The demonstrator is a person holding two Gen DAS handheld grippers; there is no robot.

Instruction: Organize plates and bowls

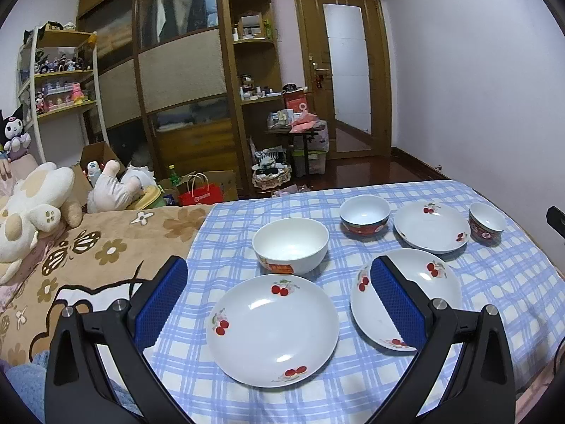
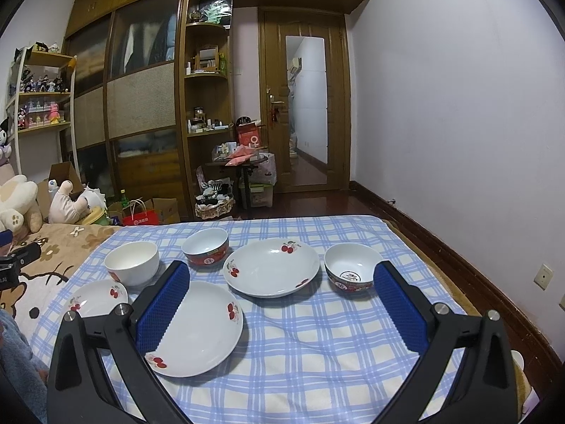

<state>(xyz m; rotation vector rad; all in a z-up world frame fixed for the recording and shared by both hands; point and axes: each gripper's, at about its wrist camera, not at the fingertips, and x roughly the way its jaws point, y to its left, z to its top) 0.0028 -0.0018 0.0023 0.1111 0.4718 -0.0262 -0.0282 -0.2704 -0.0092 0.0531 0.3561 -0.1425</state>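
left gripper [image 1: 279,304]: black frame, blue ribbed pads, jaws spread wide, holding nothing, above the near plates.
right gripper [image 2: 282,304]: same build, jaws wide apart, empty.
cloth [image 2: 317,353]: blue and white check, soft, slightly rumpled, laid over a brown flowered blanket [image 1: 106,247].
near-left plate [image 1: 272,330]: round, glossy white, shallow, red cherry prints, flat on the cloth.
near-right plate [image 1: 434,282]: same pattern, just beside the first, apart from it.
far plate [image 1: 431,226]: same pattern, between the two red bowls.
white bowl [image 1: 290,245]: deep, smooth, orange label on its side, behind the near-left plate.
red-banded bowl [image 1: 364,215]: white inside, far row.
small red bowl [image 1: 486,221]: far right end.
plush toys [image 1: 39,205]: fuzzy, on the blanket, well apart from the dishes.
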